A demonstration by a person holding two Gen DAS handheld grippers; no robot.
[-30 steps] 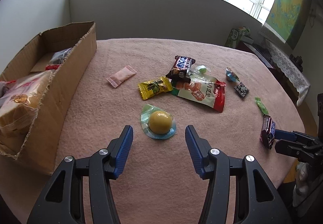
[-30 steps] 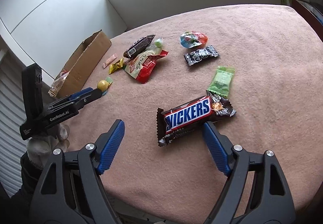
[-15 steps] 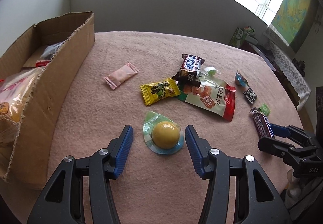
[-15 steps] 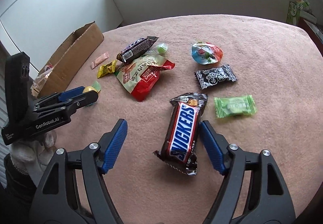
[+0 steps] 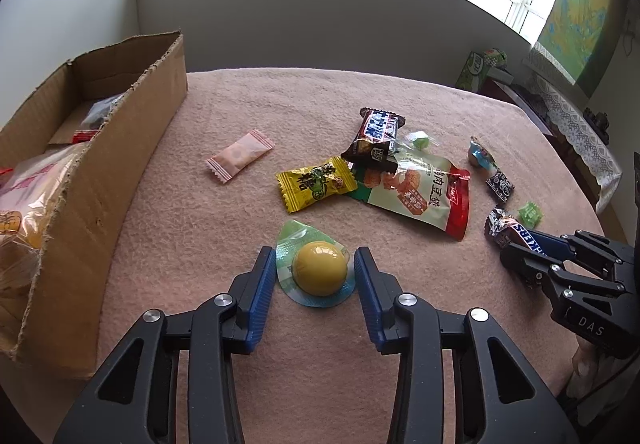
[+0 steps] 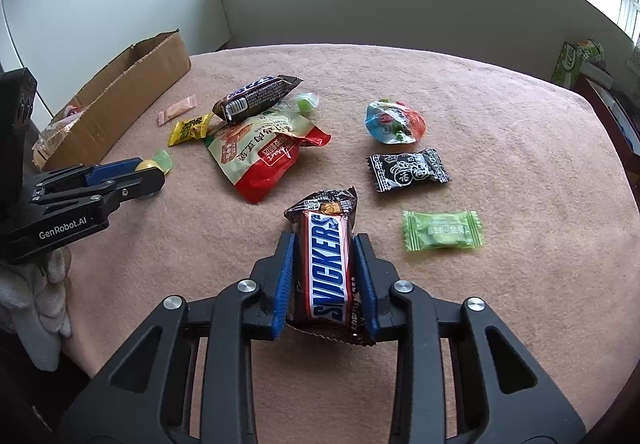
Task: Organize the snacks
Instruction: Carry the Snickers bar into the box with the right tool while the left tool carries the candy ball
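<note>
The right gripper point(image 6: 324, 276) is closing, its pads pressing both sides of the Snickers bar point(image 6: 326, 264) on the pink counter point(image 6: 500, 116). The left gripper point(image 5: 315, 276) is closing around the yellow jelly cup point(image 5: 318, 268), pads just beside its rim, near the cardboard box point(image 5: 120, 148).

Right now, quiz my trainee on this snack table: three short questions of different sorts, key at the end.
1. True or false: the right gripper has a chocolate bar between its pads.
2. Which snack sits between the left gripper pads? A pink sachet; B yellow jelly cup; C green candy.
3. Fill in: the cardboard box stands at the table's ___ edge in the left wrist view.

Key: 1 true; 2 B; 3 left.
</note>
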